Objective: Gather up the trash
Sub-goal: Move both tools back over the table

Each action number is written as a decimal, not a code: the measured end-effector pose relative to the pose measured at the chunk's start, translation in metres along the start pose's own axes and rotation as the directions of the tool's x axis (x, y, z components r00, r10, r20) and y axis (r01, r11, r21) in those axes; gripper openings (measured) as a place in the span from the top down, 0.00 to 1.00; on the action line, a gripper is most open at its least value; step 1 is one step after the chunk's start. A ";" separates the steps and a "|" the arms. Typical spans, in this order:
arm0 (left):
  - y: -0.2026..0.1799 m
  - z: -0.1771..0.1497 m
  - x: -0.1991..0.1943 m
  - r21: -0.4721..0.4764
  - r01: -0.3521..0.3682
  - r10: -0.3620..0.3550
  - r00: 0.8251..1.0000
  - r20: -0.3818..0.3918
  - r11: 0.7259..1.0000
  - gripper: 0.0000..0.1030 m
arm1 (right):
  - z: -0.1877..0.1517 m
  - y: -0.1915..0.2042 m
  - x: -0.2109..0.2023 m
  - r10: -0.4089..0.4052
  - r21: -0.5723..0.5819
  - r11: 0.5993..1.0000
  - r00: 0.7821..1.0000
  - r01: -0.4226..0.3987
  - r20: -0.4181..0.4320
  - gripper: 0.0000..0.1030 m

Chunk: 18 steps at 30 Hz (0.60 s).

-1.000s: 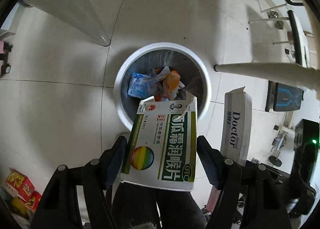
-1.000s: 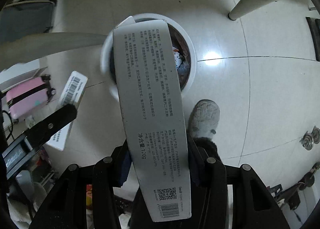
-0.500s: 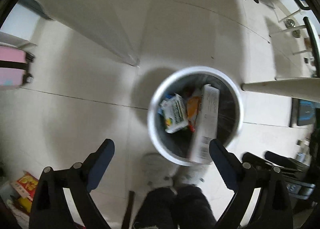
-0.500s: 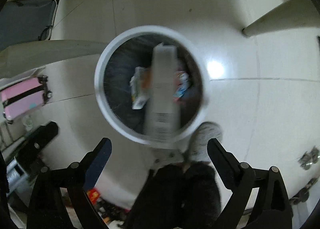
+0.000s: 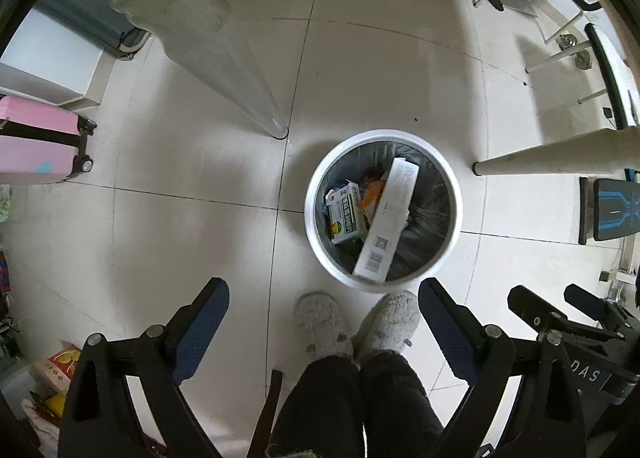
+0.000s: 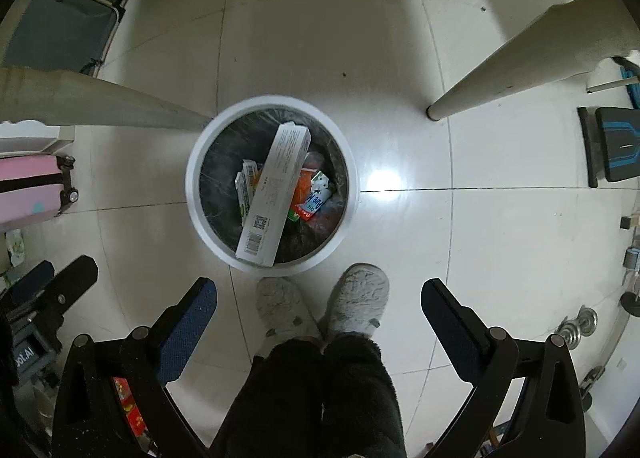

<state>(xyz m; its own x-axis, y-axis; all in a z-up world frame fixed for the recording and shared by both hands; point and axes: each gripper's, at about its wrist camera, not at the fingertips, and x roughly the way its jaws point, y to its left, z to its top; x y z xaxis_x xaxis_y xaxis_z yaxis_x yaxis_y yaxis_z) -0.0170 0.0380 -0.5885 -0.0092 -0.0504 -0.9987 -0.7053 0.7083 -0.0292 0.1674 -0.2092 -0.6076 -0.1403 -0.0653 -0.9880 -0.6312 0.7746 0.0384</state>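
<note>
Long white box (image 5: pixel 390 218) & green box (image 5: pixel 345 214) lie in bin (image 5: pixel 316 230).

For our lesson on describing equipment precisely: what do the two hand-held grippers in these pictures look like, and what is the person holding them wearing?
Each hand-held gripper, left and right, has a black frame with round silver bolts at the joints and two angled fingers faced with dark blue textured pads. White lettering marks the neighbouring gripper's body seen at the frame edges. The person wears dark fuzzy trousers and pale grey fluffy slippers.
</note>
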 end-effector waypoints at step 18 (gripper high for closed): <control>0.011 -0.050 -0.197 0.026 0.022 -0.025 0.992 0.120 0.999 0.06 | -0.082 0.016 -0.229 0.055 -0.010 0.998 0.992 -0.055 0.116 0.00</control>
<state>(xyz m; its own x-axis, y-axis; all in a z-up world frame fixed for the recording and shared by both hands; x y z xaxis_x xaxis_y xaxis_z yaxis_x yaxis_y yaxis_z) -0.0577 0.0206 -0.3896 0.0936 0.0170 -0.9955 -0.6867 0.7251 -0.0522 0.1270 -0.2338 -0.3684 -0.0854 0.0512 -0.9950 -0.6303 0.7707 0.0938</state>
